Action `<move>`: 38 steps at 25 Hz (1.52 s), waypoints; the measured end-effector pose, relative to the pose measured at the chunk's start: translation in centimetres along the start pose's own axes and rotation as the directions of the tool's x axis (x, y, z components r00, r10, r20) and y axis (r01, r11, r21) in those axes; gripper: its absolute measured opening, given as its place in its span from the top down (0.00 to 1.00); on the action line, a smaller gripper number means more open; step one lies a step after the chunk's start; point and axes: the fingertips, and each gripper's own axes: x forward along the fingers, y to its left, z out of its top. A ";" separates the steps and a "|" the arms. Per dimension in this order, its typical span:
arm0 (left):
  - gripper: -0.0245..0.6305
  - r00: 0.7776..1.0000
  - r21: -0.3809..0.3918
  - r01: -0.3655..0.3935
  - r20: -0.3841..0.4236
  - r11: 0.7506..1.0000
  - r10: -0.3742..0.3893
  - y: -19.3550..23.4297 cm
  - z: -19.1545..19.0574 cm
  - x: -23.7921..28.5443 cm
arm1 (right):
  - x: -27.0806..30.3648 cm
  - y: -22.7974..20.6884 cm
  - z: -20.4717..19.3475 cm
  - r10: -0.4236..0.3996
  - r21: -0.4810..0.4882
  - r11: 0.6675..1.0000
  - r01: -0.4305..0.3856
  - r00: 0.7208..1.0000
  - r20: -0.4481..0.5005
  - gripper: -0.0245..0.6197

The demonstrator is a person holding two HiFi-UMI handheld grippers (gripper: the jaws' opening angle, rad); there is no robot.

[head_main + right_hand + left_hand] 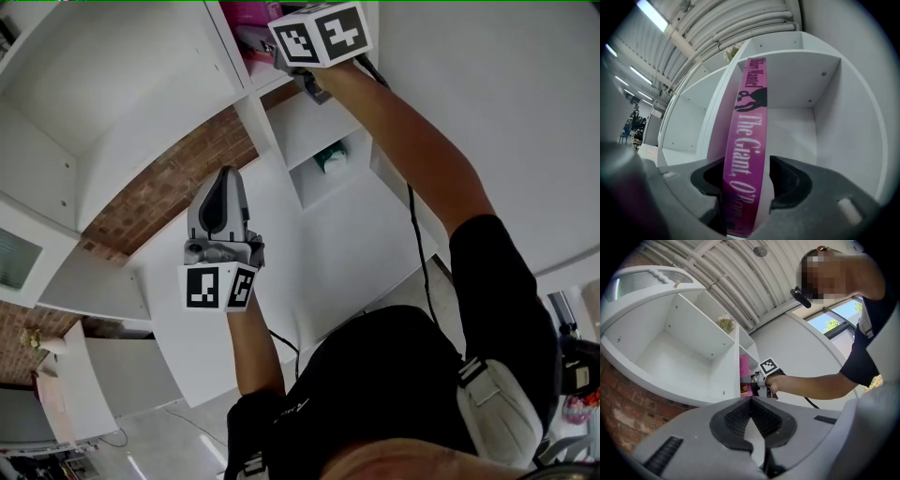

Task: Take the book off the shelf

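Book [749, 140] upright on shelf [829, 117], spine dead ahead inside right claw [746, 183], spread wide, not clamping; left claw [751, 408] closed, farther off.

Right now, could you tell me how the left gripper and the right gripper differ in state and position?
The left gripper is shut with nothing between its jaws; the right gripper is open, with the spine of the pink book between its jaws. The left gripper is held away from the white shelf, while the right gripper is at the book's compartment. Both carry a marker cube.
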 end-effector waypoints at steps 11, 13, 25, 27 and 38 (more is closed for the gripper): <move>0.96 1.000 0.003 -0.027 0.014 1.000 0.027 0.1 0.3 -0.5 | 1.0 -0.7 -0.6 -0.036 0.006 0.999 0.036 0.999 -0.020 0.75; 0.96 0.999 0.005 -0.032 0.013 0.999 0.032 0.1 0.2 -0.6 | 0.7 -0.8 -0.6 -0.044 -0.001 0.999 0.044 0.999 -0.010 0.75; 0.96 1.000 0.003 -0.007 0.019 1.000 0.007 -2.3 0.9 0.8 | -7.9 -0.5 3.0 -0.016 -0.013 1.000 0.018 0.985 0.172 0.75; 0.96 1.000 0.012 0.001 0.029 1.000 -0.001 -3.0 1.5 1.2 | -9.8 -0.7 3.3 -0.016 -0.010 1.000 0.018 0.980 0.197 0.75; 0.96 0.998 0.054 0.012 0.062 0.998 -0.016 -6.5 3.2 2.1 | -19.8 0.8 1.3 0.034 -0.041 0.999 -0.023 0.955 0.294 0.75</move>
